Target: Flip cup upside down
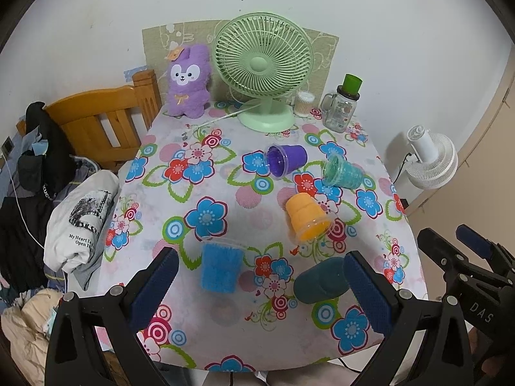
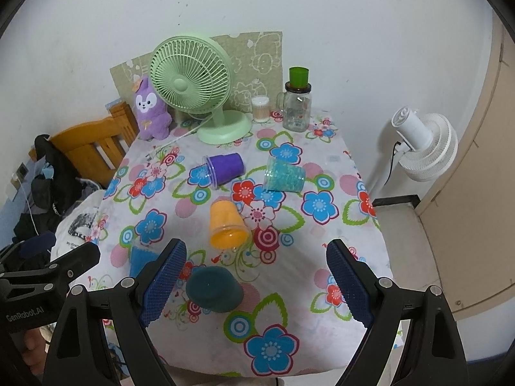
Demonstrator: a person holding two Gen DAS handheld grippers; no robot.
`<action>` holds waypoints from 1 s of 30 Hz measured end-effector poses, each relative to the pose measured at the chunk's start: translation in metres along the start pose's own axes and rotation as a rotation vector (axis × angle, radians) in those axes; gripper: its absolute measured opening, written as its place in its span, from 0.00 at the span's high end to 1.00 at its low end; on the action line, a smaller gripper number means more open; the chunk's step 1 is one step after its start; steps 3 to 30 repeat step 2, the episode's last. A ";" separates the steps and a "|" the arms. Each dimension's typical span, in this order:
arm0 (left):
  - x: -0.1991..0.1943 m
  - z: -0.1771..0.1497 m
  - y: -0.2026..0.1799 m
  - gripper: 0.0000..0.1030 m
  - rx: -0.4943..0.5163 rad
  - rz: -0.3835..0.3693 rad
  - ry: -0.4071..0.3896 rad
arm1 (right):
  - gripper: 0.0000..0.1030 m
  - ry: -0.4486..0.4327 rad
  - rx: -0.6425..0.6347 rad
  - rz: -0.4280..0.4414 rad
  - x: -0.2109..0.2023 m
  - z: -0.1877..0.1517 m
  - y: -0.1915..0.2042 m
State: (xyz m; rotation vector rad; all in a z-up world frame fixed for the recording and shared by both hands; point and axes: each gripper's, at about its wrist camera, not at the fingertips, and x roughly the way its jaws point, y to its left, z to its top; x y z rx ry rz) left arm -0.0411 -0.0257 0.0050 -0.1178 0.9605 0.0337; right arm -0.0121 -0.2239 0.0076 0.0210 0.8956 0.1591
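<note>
- Light blue cup [image 1: 221, 265]: upright, mouth up, near edge.
- Dark teal cup [image 1: 317, 281]: mouth down (flat base showing).
- Orange cup [image 1: 307, 217], purple cup [image 1: 286, 160], glittery teal cup [image 1: 342, 171]: all tipped on their sides, mid-table.

Your counter [image 1: 206, 148] wears a flowered cloth. Take the green desk fan [image 1: 264, 70] at its far edge as your marker: beside it stand a purple plush rabbit [image 1: 188, 80], a cotton-swab tub [image 1: 304, 103] and a glass jar [image 1: 341, 109]. Nearer you than the fan, purple [image 1: 286, 160], teal [image 1: 342, 170] and orange [image 1: 305, 218] cups lie on their sides; a light blue cup [image 1: 220, 267] stands upright; a dark teal cup [image 1: 318, 283] rests nearest your edge.
</note>
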 end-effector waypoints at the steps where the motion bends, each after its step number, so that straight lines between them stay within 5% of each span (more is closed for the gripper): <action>1: 0.000 0.000 -0.001 0.00 0.001 0.000 -0.001 | 0.12 0.000 -0.001 -0.001 0.000 0.000 0.000; 30: 0.000 0.000 -0.001 0.00 0.001 -0.001 -0.001 | 0.12 0.001 -0.002 -0.002 0.000 0.001 0.001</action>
